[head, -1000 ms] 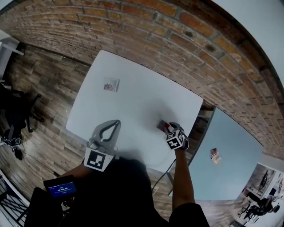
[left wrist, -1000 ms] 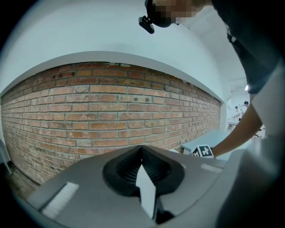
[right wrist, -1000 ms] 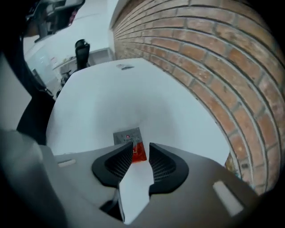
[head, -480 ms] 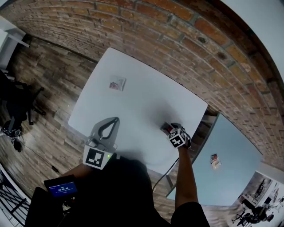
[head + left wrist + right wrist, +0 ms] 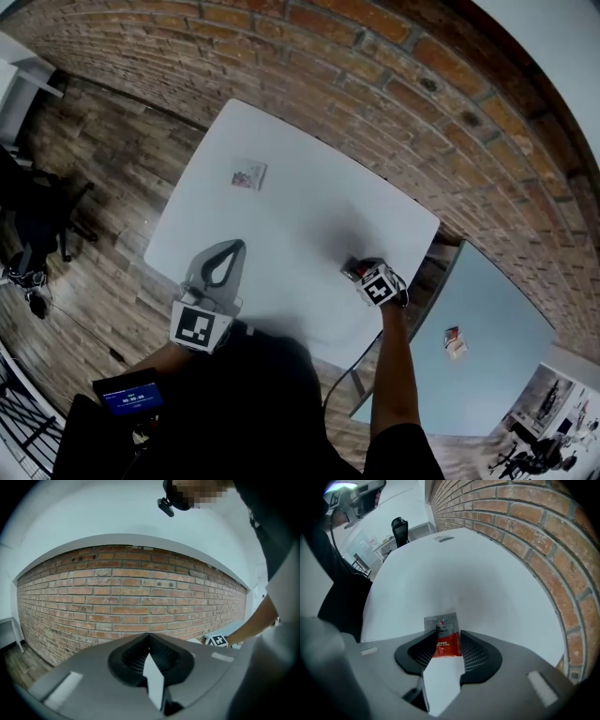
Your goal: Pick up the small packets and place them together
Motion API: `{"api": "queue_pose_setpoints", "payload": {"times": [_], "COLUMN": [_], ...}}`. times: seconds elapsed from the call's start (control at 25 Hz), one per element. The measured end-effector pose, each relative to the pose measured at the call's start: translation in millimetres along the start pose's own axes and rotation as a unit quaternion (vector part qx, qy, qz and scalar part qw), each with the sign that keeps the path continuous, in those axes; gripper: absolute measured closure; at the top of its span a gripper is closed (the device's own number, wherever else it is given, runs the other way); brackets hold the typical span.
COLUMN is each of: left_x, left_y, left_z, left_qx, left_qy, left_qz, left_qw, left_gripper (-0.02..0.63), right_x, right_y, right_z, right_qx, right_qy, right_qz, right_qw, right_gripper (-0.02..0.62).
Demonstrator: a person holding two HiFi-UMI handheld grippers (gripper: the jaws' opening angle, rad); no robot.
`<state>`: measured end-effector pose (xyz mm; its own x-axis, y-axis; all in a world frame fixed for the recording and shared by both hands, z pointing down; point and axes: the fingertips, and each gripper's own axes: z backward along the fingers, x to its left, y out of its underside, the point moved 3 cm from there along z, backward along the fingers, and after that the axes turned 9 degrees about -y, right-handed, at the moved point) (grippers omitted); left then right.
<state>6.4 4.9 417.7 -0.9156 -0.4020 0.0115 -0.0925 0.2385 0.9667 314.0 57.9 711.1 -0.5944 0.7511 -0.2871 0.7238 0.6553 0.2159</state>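
the brick wall [image 5: 375, 75] runs behind a white worktop [image 5: 281, 216]. a second table [image 5: 497, 319], pale blue, stands off the worktop's right edge.

the left gripper [image 5: 240, 247] hangs over the worktop's near left edge. its jaws are clenched together with nothing between them, and it points out almost level towards the wall. the right gripper [image 5: 449, 644] points steeply down at the worktop close to the right edge, near the right corner. its jaws are apart and have just been closing in. they stand astride the lower end of a red packet [image 5: 444, 637], which lies flat on the worktop and is not lifted. as far as i can judge the pads flank it but do not yet pinch it.

a pale packet [image 5: 248, 175] lies by the far left edge, well apart from the red one. a third packet [image 5: 455, 341] lies on the second table.

so no packets are together yet. the first pick looks just under way, and carrying and gathering are all left to do.
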Motion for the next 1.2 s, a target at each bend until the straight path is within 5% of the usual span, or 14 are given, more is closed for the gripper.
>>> {"api": "queue_pose_setpoints", "payload": {"times": [0.24, 0.56, 0.64, 0.84, 1.2], "left_x": [1.9, -4.9, -7.0, -11.2, -13.1], "left_y": [0.8, -0.7, -1.1, -2.4, -4.3], "left_z": [-2.0, -6.1, -6.2, -5.3, -3.0], "left_qx": [0.004, -0.002, -0.003, -0.005, -0.010], "left_qy": [0.000, 0.019, 0.023, 0.030, 0.040], "left_qz": [-0.002, -0.004, -0.004, -0.003, -0.005], "left_qw": [1.0000, 0.9998, 0.9997, 0.9995, 0.9991], "left_gripper": [0.606, 0.606, 0.606, 0.606, 0.606], "right_x": [2.4, 8.3, 10.5, 19.1, 39.2], "right_y": [-1.7, 18.4, 30.0, 50.7, 1.1], "right_z": [7.1, 16.0, 13.9, 17.0, 20.5], "right_qx": [-0.004, -0.101, -0.139, -0.273, -0.391], "right_qy": [0.038, 0.069, 0.050, -0.003, -0.054], "right_qz": [-0.015, -0.160, -0.242, -0.424, -0.483], "right_qw": [0.999, 0.979, 0.959, 0.863, 0.781], "right_gripper": [0.475, 0.580, 0.581, 0.588, 0.591]}}
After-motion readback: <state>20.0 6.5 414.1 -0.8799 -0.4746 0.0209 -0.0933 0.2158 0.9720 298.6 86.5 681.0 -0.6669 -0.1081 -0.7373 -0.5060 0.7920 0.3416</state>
